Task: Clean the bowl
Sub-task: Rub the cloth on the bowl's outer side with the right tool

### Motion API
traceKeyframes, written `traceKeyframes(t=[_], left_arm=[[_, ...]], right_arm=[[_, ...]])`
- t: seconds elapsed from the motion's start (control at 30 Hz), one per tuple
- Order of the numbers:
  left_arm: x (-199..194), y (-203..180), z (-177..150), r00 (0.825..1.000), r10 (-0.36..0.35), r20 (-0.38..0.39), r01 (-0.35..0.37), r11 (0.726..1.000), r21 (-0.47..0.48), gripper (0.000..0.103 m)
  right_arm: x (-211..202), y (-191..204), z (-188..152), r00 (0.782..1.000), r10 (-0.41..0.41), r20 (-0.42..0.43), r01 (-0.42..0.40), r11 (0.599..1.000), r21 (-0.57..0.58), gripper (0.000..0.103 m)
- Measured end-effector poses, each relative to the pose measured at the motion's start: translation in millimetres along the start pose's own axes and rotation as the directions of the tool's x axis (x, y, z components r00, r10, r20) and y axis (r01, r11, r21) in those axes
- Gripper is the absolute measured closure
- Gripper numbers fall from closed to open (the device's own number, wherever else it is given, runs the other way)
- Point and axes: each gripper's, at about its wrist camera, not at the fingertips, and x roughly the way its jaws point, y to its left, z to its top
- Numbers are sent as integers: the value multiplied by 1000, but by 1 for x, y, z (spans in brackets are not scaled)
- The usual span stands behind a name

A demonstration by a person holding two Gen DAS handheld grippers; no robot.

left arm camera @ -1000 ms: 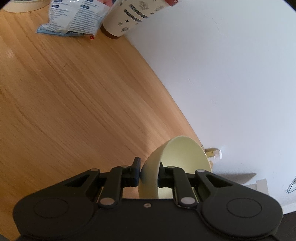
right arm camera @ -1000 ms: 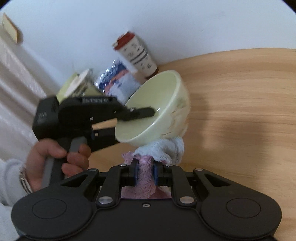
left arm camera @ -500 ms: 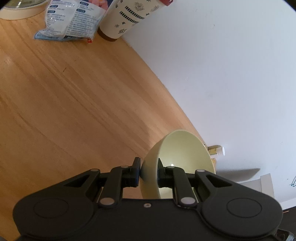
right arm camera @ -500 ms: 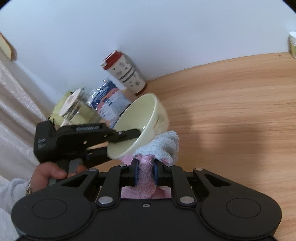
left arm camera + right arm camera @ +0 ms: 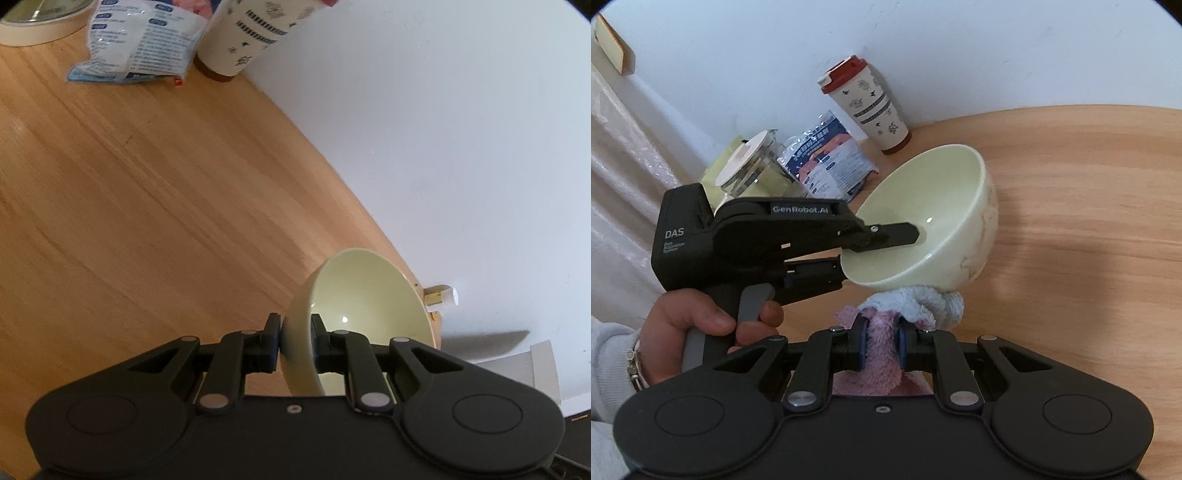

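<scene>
The pale yellow-green bowl [image 5: 923, 218] is held up off the desk [image 5: 1089, 192], tilted so its mouth faces toward ten o'clock in the right wrist view, with faint brownish marks on its outer wall at the three o'clock side. The left tongs [image 5: 295, 341] are closed on its rim, one finger inside the bowl and one outside; on their black body the lettering "GenRobot.AI" and "DAS" can be read, and a hand [image 5: 701, 325] with a pale sleeve and a beaded bracelet grips the handle. The right tongs [image 5: 881, 341] are clamped on a fluffy cloth [image 5: 908, 306], pink where the pads pinch it and pale blue-white at the bunched top, which presses against the underside of the bowl. Behind the bowl, toward twelve o'clock, a white tumbler [image 5: 871, 107] with a red lid and dark printed patterns stands against the white wall [image 5: 960, 44]; at eleven o'clock a blue-and-white packet [image 5: 827, 158] with print too small to read leans beside a glass jar [image 5: 753, 166]. From one to four o'clock the wooden surface lies open. In the left wrist view the desk's edge runs along the wall just past the bowl.
</scene>
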Motion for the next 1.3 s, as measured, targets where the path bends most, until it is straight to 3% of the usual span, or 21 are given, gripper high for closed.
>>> traceKeyframes(t=[0.23, 0.43, 0.63, 0.93, 1.13, 1.3], left_arm=[[6, 16, 0, 998, 50, -26, -51, 997, -66, 88], [11, 17, -2, 996, 65, -53, -67, 997, -34, 88], [18, 13, -6, 993, 74, -97, -67, 995, 68, 87], [24, 9, -14, 985, 54, -162, -31, 990, 140, 85], [26, 4, -14, 981, 47, -187, -10, 981, 192, 85], [28, 3, -14, 975, 49, -216, -3, 978, 209, 85]], right_arm=[[-14, -29, 0, 997, -56, 51, 51, 994, 100, 85], [-10, -44, -7, 996, -71, 53, 62, 986, 153, 85], [-15, -46, -7, 993, -87, 74, 74, 984, 164, 85], [-46, -27, 18, 974, -39, 223, 13, 993, 115, 85], [-13, -17, 17, 990, 12, 143, -22, 997, 68, 85], [22, -14, 7, 997, -63, 38, 63, 998, 2, 85]])
